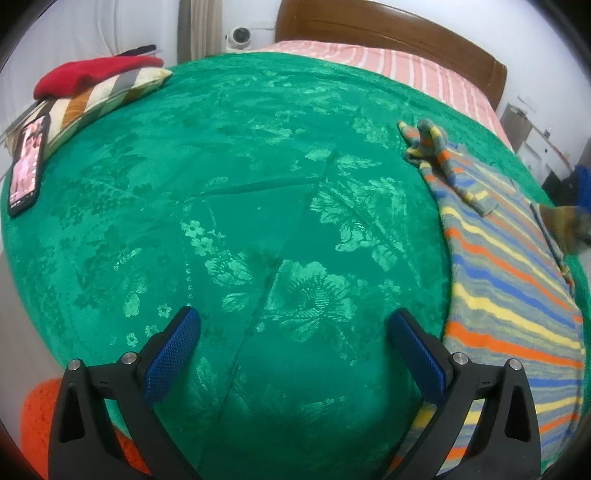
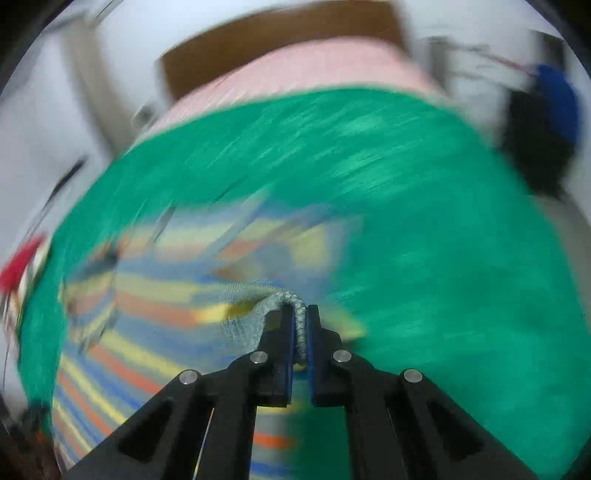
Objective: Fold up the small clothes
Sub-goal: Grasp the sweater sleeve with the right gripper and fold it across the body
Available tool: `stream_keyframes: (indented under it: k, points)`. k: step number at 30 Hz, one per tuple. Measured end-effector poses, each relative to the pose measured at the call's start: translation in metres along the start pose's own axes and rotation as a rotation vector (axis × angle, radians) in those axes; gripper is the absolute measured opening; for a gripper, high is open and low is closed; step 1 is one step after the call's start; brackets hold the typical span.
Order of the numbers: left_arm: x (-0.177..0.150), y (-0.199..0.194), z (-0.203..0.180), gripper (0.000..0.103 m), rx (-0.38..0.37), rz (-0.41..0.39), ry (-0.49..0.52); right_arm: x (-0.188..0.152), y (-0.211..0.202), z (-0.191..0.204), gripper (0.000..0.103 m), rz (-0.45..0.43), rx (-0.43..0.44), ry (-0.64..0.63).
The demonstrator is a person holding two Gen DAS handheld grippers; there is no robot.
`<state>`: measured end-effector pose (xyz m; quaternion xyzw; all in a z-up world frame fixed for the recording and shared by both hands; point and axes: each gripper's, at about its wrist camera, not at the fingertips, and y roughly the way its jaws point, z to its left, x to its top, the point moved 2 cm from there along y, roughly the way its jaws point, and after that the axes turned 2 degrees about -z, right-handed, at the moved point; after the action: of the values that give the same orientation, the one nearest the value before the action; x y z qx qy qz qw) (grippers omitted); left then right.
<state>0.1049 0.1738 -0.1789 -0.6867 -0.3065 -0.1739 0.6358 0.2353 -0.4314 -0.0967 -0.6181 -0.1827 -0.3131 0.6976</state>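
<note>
Clamped between the blue textured pads of the right gripper (image 2: 301, 325) is a thick, ribbed grey edge of the striped knit garment (image 2: 155, 306), the cloth bunched into a narrow ridge that rises just above the fingertips; the black plastic arms with their round metal pins converge almost to touching. The rest of that view is heavily smeared, so only broad bands of blue, yellow and orange knit show at about 9 o'clock from the grip, lying on the green bedspread (image 2: 443, 258). The left gripper (image 1: 295, 325) hangs with its fingers spread wide and nothing between them, the dimpled blue pads (image 1: 173, 354) angled outward over a plush, shiny green bedspread (image 1: 240, 166) embossed with paler flowers and leaves and crossed by a few straight creases. In the left wrist view the striped knit garment (image 1: 517, 280) lies flat at 3 to 4 o'clock, its wavy bands running diagonally, with a narrow sleeve or cuff piece folded across its upper part and a small striped knit glove (image 1: 424, 138) sticking up at 2 o'clock, just beyond it. At 10 o'clock a soft red cloth (image 1: 92, 75) rests on a pillow (image 1: 107, 98) striped in brown, grey and cream, and a lit phone (image 1: 26, 166) lies beside them. Pink striped bedding (image 1: 388, 62) and a curved wooden headboard (image 1: 369, 26) sit at 12 o'clock. An orange fuzzy fabric (image 1: 35, 421) shows at 8 o'clock.
</note>
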Motion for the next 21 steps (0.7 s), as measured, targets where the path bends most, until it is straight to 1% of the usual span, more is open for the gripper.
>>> stream_keyframes:
  k: [1,3,4,6,7,9,11,14,16,18,21]
  points:
    - [-0.001,-0.001,0.001,0.102,-0.002,-0.001,-0.003,0.006,-0.012,-0.021,0.005,-0.024,-0.033,0.037]
    - [-0.001,-0.001,0.002,0.102,-0.003,-0.003,-0.01,0.016,-0.042,-0.086,0.005,-0.057,-0.117,0.15]
    - [-0.001,-0.001,0.001,0.102,0.0,-0.003,-0.009,0.014,-0.054,-0.117,0.005,-0.058,-0.161,0.204]
    - [-0.001,0.0,0.0,0.102,0.012,-0.006,-0.003,0.006,-0.066,-0.154,0.005,-0.042,-0.212,0.263]
    - [-0.002,0.0,-0.002,0.102,0.017,-0.007,0.002,-0.003,-0.067,-0.17,0.005,-0.018,-0.208,0.301]
    - [-0.003,0.001,-0.004,0.102,0.027,-0.01,0.017,-0.02,-0.062,-0.183,0.005,0.023,-0.181,0.357]
    - [-0.005,0.001,-0.005,0.102,0.032,-0.013,0.027,-0.038,-0.051,-0.187,0.005,0.06,-0.164,0.391]
    - [-0.005,0.001,-0.006,0.102,0.036,-0.015,0.04,-0.059,-0.043,-0.198,0.005,0.082,-0.179,0.414]
    - [-0.006,0.001,-0.006,0.102,0.039,-0.016,0.046,-0.072,-0.034,-0.205,0.005,0.101,-0.18,0.463]
    - [-0.007,0.0,-0.006,0.102,0.04,-0.016,0.05,-0.085,-0.037,-0.218,0.005,0.099,-0.157,0.523]
    - [-0.008,0.0,-0.006,0.102,0.041,-0.016,0.052,-0.09,-0.045,-0.225,0.006,0.094,-0.112,0.573]
